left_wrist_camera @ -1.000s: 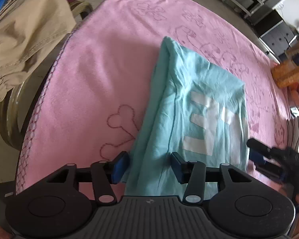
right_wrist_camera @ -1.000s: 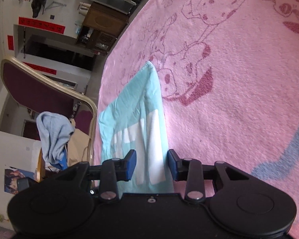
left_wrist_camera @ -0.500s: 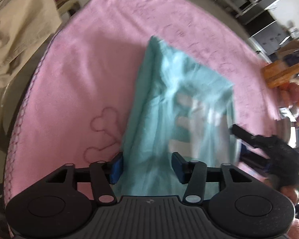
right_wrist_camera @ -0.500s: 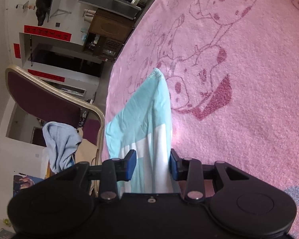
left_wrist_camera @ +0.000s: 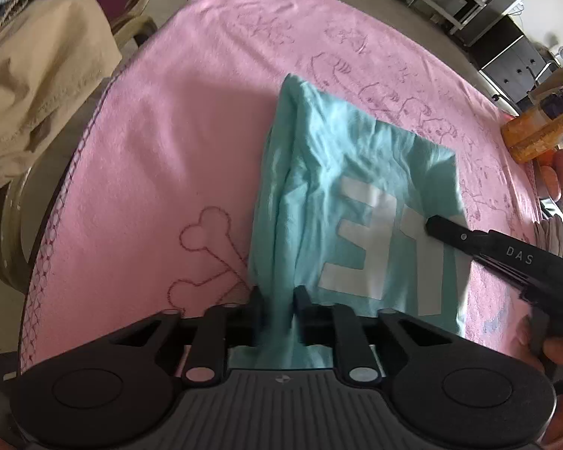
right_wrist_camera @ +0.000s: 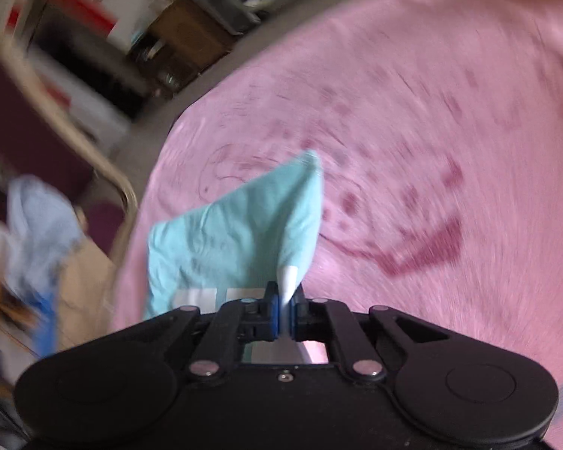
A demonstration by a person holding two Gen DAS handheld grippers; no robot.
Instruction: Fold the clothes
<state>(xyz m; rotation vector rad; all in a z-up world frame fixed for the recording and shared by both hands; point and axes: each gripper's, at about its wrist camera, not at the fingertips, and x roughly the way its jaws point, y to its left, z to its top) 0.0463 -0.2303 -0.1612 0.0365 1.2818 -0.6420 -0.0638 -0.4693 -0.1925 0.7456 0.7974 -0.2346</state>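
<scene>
A teal T-shirt (left_wrist_camera: 356,202) with white block letters lies folded lengthwise on the pink towel (left_wrist_camera: 176,142). My left gripper (left_wrist_camera: 277,307) is shut on the shirt's near left edge, with cloth bunched between its fingers. In the left wrist view the right gripper (left_wrist_camera: 469,240) reaches in from the right over the shirt's near right corner. The right wrist view is blurred; there my right gripper (right_wrist_camera: 284,311) is shut on the teal T-shirt (right_wrist_camera: 244,236), and a white printed bit of it sticks up between the blue pads.
A chair (left_wrist_camera: 15,202) draped with tan clothing (left_wrist_camera: 37,86) and a light blue garment stands left of the table. An orange box (left_wrist_camera: 540,131) and round fruit sit at the far right edge. Dark cabinets stand behind. A hand (left_wrist_camera: 551,345) holds the right gripper.
Both grippers were open around the shirt's near edge; now both have shut on the cloth. The right gripper has swung, and its view is smeared by motion.
</scene>
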